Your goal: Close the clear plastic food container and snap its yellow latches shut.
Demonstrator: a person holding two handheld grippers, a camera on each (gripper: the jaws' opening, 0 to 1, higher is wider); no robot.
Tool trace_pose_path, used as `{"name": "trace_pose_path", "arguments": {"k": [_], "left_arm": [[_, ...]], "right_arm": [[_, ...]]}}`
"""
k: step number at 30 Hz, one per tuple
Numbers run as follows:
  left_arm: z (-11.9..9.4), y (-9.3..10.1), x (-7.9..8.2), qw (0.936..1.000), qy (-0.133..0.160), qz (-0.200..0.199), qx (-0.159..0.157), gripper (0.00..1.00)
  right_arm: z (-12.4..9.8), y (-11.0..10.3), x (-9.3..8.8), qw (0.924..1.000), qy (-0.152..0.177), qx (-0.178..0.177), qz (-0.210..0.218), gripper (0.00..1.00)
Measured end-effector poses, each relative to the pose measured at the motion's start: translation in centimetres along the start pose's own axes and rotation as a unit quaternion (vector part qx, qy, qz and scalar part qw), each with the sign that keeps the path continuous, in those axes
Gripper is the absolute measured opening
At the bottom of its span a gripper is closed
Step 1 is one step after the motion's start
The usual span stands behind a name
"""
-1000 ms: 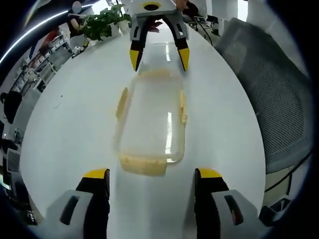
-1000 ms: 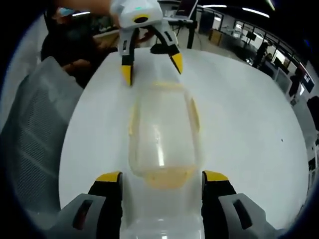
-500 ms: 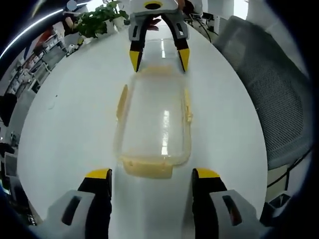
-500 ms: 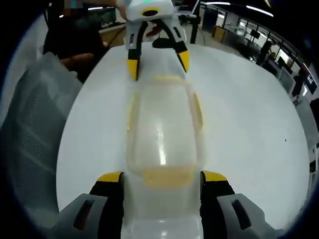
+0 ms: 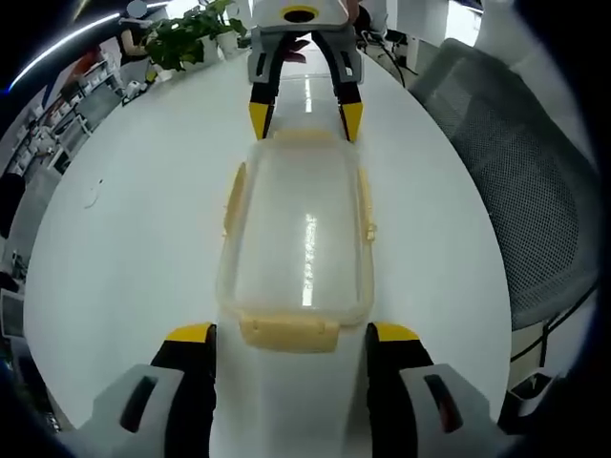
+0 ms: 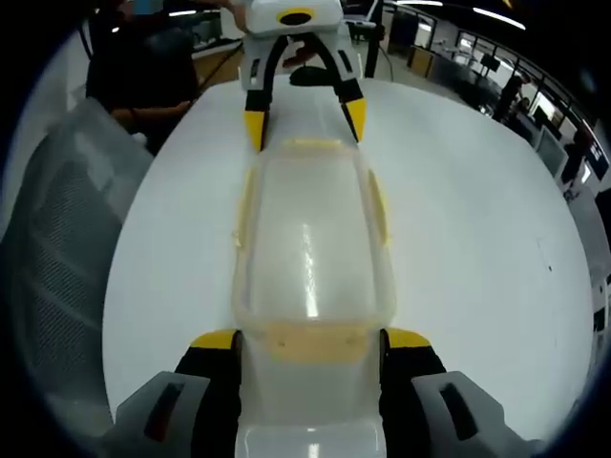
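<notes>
Box (image 5: 296, 243) flat on desk (image 5: 124, 248), between facing tongs. Left tongs (image 5: 291, 334) and right tongs (image 6: 310, 342) both open, straddling yellow end latches (image 5: 289, 331). Advice: press both ends together, evenly, until click.

My left gripper (image 5: 288, 336) is spread wide around the container's (image 5: 294, 234) near yellow latch (image 5: 289, 331); the right gripper (image 5: 300, 112) straddles its far end on the white table (image 5: 124, 239).

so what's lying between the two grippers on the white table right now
The clear plastic food container with yellow latches lies lengthwise between the left gripper and right gripper on the white table, seen in both gripper views.
</notes>
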State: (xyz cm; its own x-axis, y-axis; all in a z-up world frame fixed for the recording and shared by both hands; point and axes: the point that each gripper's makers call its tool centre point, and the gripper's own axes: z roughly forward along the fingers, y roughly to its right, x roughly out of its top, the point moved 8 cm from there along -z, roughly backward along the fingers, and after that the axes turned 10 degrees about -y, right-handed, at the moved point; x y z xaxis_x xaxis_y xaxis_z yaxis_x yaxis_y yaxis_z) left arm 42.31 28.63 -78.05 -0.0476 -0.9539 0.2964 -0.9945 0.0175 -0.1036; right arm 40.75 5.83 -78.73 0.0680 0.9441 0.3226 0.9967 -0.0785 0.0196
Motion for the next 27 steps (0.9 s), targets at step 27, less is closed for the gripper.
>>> {"name": "trace_pose_path", "arguments": {"k": [27], "left_arm": [[0.22, -0.03, -0.12, 0.9988, 0.017, 0.0, -0.045, 0.47]], "right_arm": [[-0.31, 0.61, -0.36, 0.9998, -0.014, 0.01, -0.006, 0.4]]}}
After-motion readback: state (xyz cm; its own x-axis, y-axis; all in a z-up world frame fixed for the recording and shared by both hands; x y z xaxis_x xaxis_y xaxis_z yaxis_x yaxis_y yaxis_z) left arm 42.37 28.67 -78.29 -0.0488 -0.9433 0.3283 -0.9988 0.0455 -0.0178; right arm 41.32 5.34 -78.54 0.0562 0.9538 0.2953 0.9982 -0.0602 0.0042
